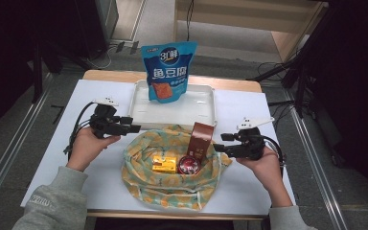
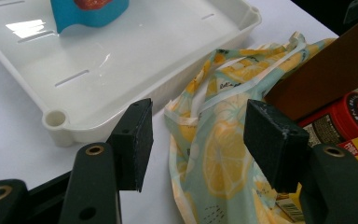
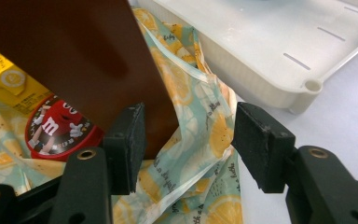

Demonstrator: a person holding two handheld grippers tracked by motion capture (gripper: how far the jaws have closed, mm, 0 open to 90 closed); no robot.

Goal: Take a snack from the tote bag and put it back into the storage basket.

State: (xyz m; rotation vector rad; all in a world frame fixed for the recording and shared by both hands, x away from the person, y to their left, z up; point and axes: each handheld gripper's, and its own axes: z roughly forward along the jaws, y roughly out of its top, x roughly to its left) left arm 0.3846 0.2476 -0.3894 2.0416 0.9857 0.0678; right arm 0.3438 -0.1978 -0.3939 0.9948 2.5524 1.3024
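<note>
A lemon-print cloth bag (image 1: 172,184) lies open at the table's near middle. In it a brown box (image 1: 202,139) stands upright, with a yellow box (image 1: 164,164) and a red round tin (image 1: 188,166) lying beside it. My left gripper (image 1: 136,128) hovers open by the bag's left rim, with cloth (image 2: 223,154) beyond its jaws. At the bag's right rim my right gripper (image 1: 218,146) is open too; the folded cloth edge (image 3: 200,126) lies between its pads and the brown box (image 3: 74,51) stands just behind the left pad.
A white tray (image 1: 206,112) sits behind the bag, with a blue snack pouch (image 1: 167,72) standing upright at its far side. The white tabletop (image 1: 100,182) stretches bare to both sides. Dark floor and cables surround the table.
</note>
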